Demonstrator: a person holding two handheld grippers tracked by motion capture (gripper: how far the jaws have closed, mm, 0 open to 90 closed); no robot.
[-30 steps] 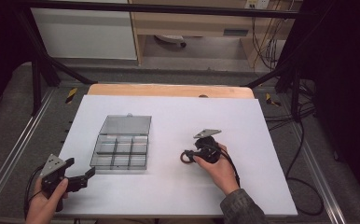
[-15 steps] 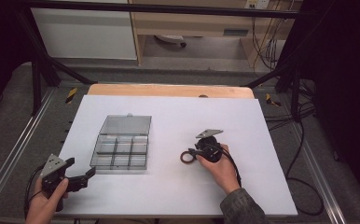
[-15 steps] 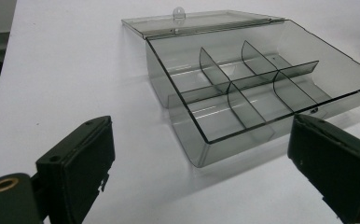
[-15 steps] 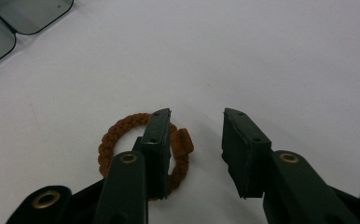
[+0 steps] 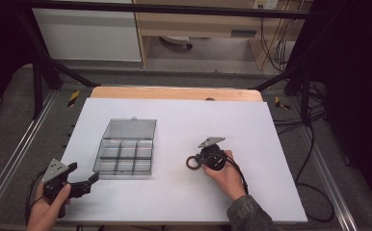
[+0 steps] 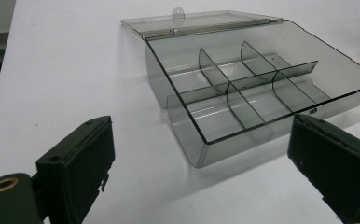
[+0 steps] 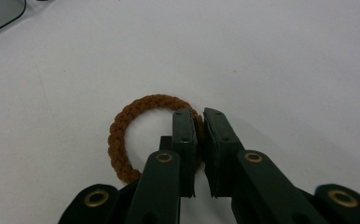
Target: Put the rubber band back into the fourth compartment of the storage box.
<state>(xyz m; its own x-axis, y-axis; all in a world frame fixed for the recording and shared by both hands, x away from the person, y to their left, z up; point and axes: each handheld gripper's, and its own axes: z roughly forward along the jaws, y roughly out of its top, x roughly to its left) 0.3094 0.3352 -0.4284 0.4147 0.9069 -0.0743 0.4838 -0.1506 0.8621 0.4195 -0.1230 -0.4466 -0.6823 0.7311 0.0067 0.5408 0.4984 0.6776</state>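
Note:
A brown braided ring lies on the white table, and my right gripper is shut on its right side. From above, the ring pokes out to the left of that gripper, right of the box. A clear grey compartment box stands with its lid folded flat behind it; its cells look bare. In the left gripper view the box sits just ahead of my wide-open left gripper, which is held near the table's front left corner.
The white table sheet has a wooden strip along its far edge. Metal rails run down both sides, and cables trail off to the right. A cable runs from the right gripper past the hand.
The right gripper with the brown ring has hardly shifted. The left gripper has edged slightly right, toward the box.

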